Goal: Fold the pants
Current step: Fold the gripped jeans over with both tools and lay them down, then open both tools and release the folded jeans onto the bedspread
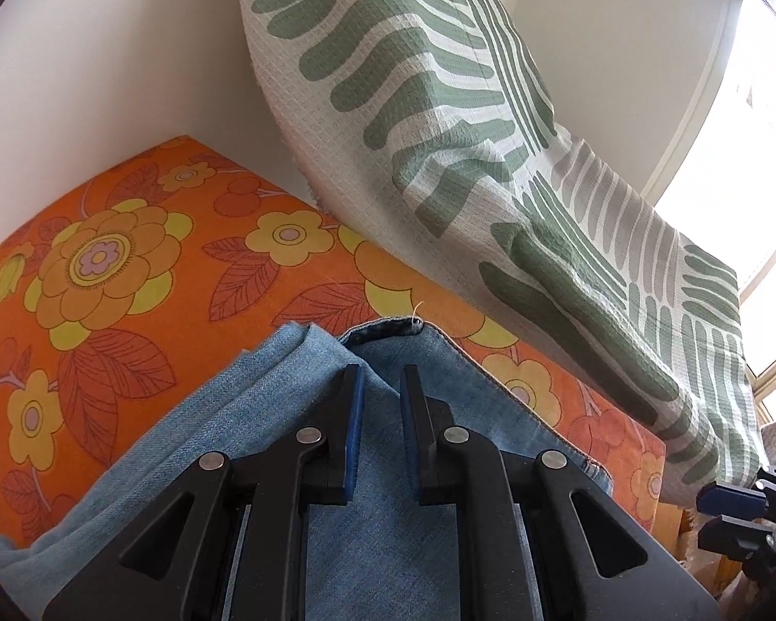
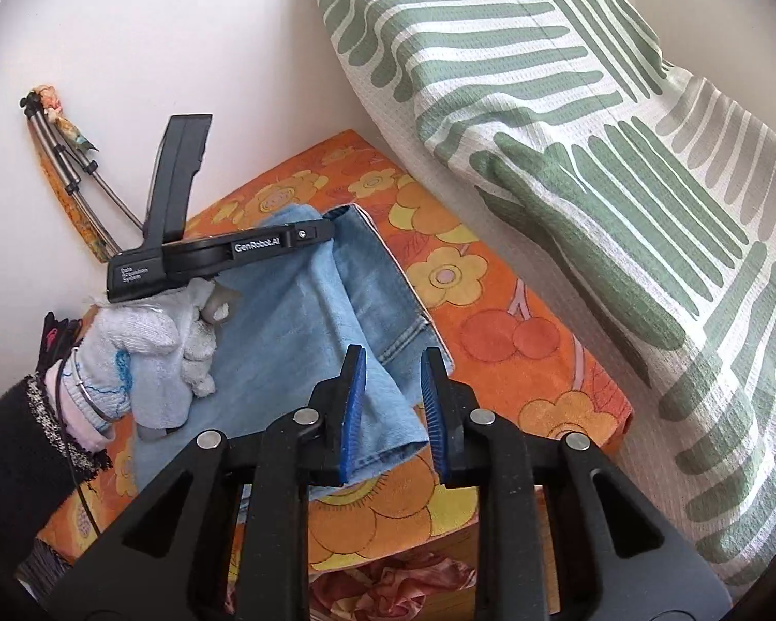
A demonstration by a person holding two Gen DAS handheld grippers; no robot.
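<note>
Where the left camera looks down, the left tongs (image 1: 380,393) hang over the blue pants (image 1: 264,414) with a small gap between the blue pads, holding nothing. The pants lie folded on the orange flower sheet (image 1: 129,269). A green striped pillow (image 1: 439,129) leans on the wall.

In the right camera, the right tongs (image 2: 390,388) stand partly open and hold nothing, just above the pants' (image 2: 305,321) near edge. A gloved hand (image 2: 145,352) holds the left tongs (image 2: 331,225) at the pants' far end.

"GenRobot.AI" — "Data Acquisition System" — on left tongs (image 2: 331,230)
</note>
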